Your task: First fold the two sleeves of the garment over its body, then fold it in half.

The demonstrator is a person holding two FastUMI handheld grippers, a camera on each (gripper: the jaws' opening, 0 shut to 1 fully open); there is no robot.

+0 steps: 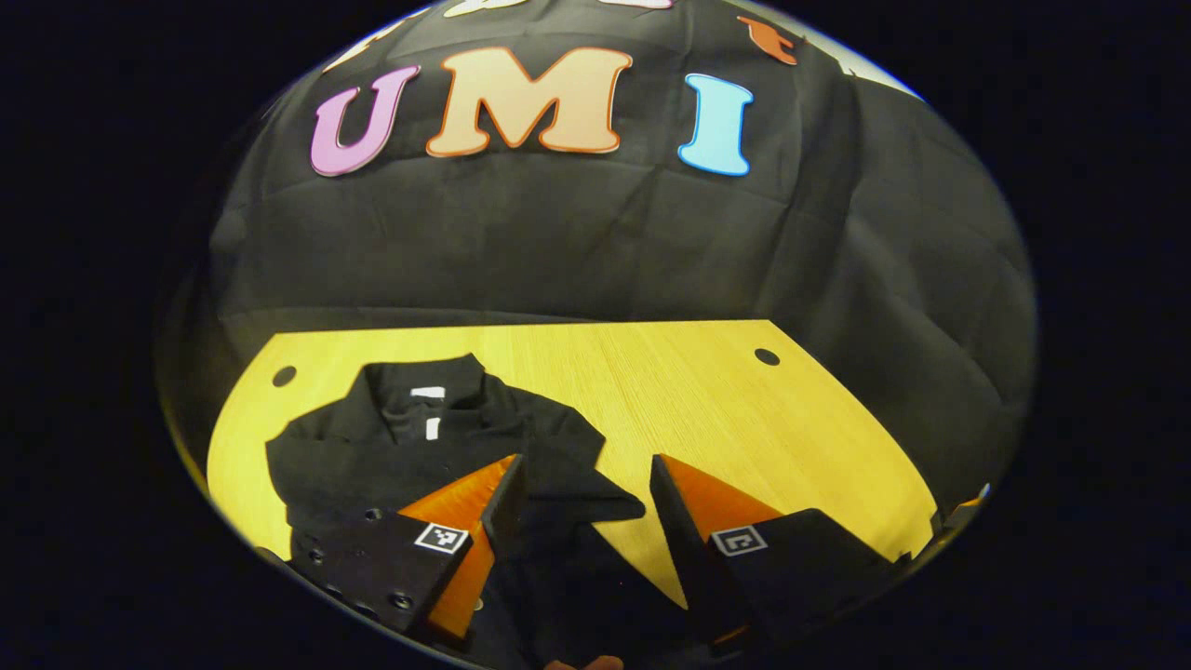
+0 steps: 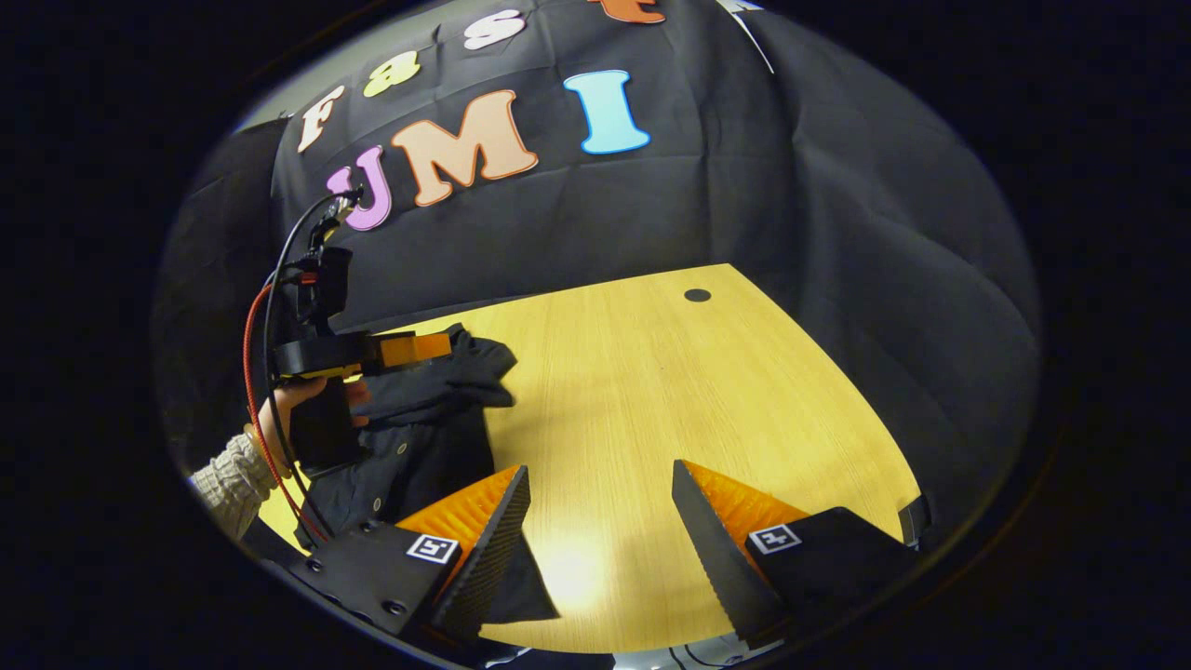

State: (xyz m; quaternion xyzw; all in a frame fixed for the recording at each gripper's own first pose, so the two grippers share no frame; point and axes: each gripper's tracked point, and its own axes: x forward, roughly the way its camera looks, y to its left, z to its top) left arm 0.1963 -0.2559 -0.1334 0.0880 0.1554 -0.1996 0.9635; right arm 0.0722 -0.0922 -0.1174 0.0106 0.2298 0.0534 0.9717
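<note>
Sleeves come first, I judge, and neither looks folded. My left gripper point(image 1: 586, 512) hangs spread wide above the black collared garment point(image 1: 409, 437) on the yellow wooden table point(image 1: 707, 391); my right gripper point(image 2: 600, 521) gapes empty beside it. Next: nip a sleeve edge.

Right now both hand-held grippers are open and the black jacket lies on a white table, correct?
Not quite: the table is yellowish wood, not white, as the right gripper view shows. The rest holds: the black jacket lies on it, and the left hand-held gripper and right hand-held gripper are open.
</note>
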